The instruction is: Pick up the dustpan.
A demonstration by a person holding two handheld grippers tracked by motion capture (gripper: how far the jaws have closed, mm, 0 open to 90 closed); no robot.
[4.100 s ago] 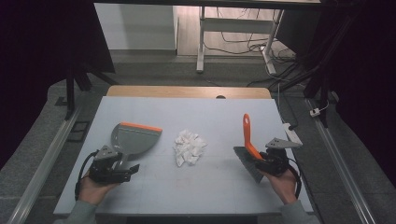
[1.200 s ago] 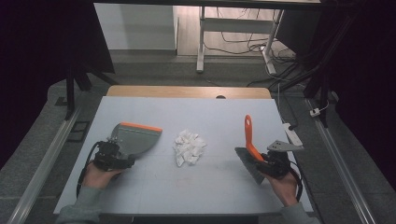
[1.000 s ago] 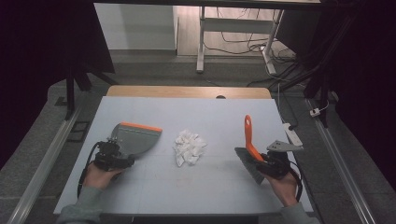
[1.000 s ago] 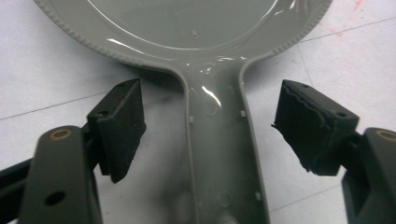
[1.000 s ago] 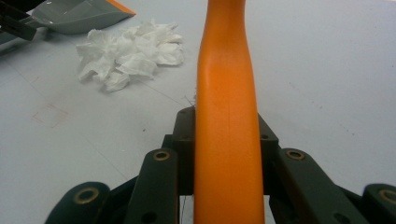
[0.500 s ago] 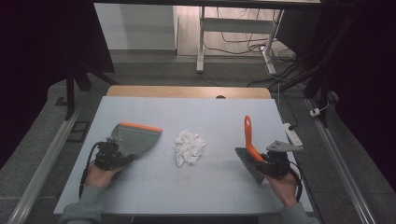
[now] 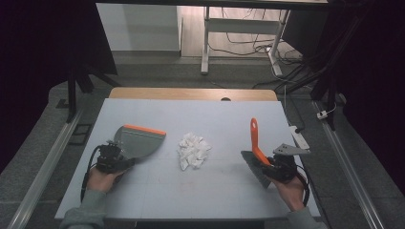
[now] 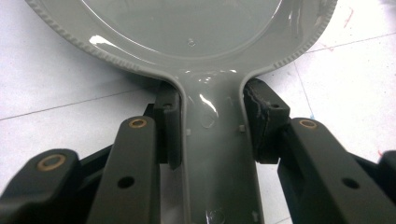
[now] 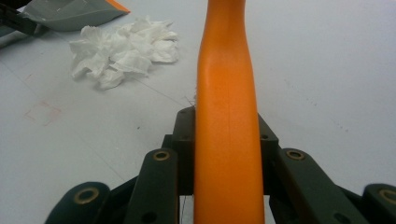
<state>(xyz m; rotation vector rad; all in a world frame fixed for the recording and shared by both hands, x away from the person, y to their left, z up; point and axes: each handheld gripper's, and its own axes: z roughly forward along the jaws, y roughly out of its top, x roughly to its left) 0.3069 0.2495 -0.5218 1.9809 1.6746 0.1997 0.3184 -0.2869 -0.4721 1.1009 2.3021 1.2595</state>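
At the lower left of the high view, the left gripper [image 7: 111,158] grasps the grey plastic dustpan with an orange front lip [image 7: 138,140], which lies flat on the pale grey table [image 7: 200,191] with its lip turned toward the middle of the frame; that placing, I judge, keeps its mouth facing the rubbish so the pile can be pushed straight in. The left gripper view shows how it is held: the jaws are drawn in against the two sides of the dustpan's narrow grey handle [image 8: 215,154], the pads pinching it just below the point where the pan widens.

Centre frame, just right of the dustpan's lip and apart from it, sits the crumpled heap of white tissue paper [image 7: 193,150], loose on the table and touched by neither tool.

Toward the lower right of the high view, the right gripper [image 7: 278,167] holds the small brush with an orange handle and dark bristle head [image 7: 255,143]. Its handle points away up the frame while the bristle head rests low by the gripper, well right of the tissue. From the right gripper view, the jaws are pressed onto the orange handle [image 9: 226,140] from both sides, with the tissue heap at upper left beyond it. This hold looks ready for a sweep leftward toward the dustpan.
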